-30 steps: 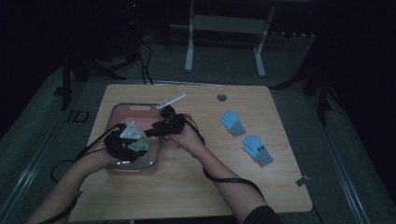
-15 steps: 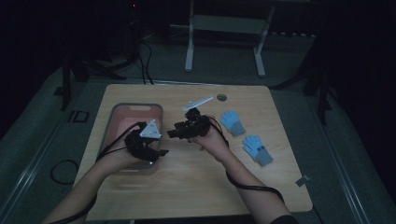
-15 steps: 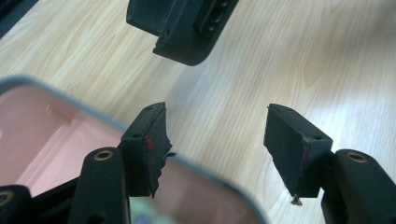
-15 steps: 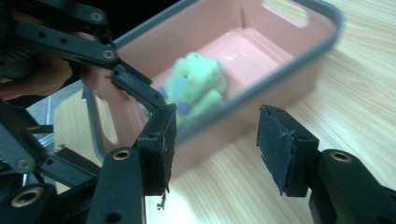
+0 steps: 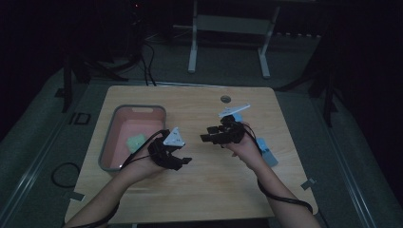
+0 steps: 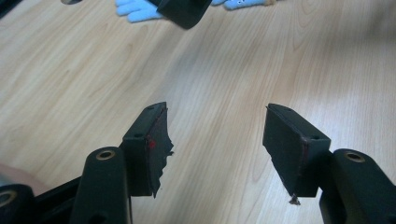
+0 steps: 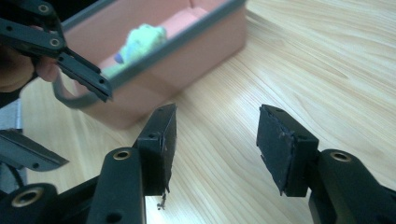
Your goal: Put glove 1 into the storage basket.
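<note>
A pink tray with a grey rim [image 5: 107,147] stands on the left of the wooden table, and a pale green soft item [image 5: 135,142] lies in it. My left gripper [image 5: 184,161] hovers just right of the tray, pointing right, jaws open and empty [image 6: 215,121] over bare wood. My right gripper [image 5: 203,138] faces it from the table's middle, pointing left toward the tray [image 7: 196,56], also open and empty [image 7: 215,119]. The green item [image 7: 140,39] shows over the tray's rim. Two light blue cloth pieces, like small gloves [image 5: 267,156] [image 6: 135,9], lie to the right.
A small round dark disc [image 5: 225,99] sits near the table's far edge. The other blue piece [image 5: 236,117] is partly hidden behind my right hand. Cables trail from both grippers toward the table's near edge. A metal stand [image 5: 228,28] is on the floor beyond the table.
Both hands have moved to the right, from over the pink tray to the middle of the table. The green item stays in the tray. Both sets of jaws remain open and empty.
</note>
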`<state>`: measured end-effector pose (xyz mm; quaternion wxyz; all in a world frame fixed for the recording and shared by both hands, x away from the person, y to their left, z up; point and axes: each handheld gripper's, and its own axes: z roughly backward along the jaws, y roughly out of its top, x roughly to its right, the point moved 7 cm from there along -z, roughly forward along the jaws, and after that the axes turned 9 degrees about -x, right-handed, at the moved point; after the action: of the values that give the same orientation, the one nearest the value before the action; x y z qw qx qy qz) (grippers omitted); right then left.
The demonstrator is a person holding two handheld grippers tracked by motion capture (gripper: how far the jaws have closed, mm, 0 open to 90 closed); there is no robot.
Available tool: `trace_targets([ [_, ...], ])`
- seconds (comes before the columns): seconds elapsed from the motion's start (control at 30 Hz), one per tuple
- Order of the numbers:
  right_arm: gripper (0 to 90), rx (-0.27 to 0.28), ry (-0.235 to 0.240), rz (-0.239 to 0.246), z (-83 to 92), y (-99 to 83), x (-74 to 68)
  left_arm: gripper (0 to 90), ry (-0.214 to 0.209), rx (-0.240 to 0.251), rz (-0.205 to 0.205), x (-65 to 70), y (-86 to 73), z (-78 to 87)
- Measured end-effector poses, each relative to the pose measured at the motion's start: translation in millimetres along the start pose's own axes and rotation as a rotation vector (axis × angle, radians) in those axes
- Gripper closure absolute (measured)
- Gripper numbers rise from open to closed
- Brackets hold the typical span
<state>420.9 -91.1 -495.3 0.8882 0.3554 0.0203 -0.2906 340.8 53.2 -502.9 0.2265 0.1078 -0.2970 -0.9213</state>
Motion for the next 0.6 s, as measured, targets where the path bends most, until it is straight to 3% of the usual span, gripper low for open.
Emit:
trace_targets([
  [0.17,47.4,-0.001,-0.028,-0.021,10.1,-17.1,12.4,40.9,0.003,0.001,0.025,8.6,3.7,-12.5],
  [0.33,47.4,-0.008,-0.055,-0.035,17.1,-35.2,21.9,39.2,0.037,0.006,0.059,15.1,5.9,-23.6],
  [0.6,47.6,-0.017,-0.089,-0.077,28.8,-65.5,39.4,34.0,0.014,0.009,0.011,33.2,8.8,-34.8],
])
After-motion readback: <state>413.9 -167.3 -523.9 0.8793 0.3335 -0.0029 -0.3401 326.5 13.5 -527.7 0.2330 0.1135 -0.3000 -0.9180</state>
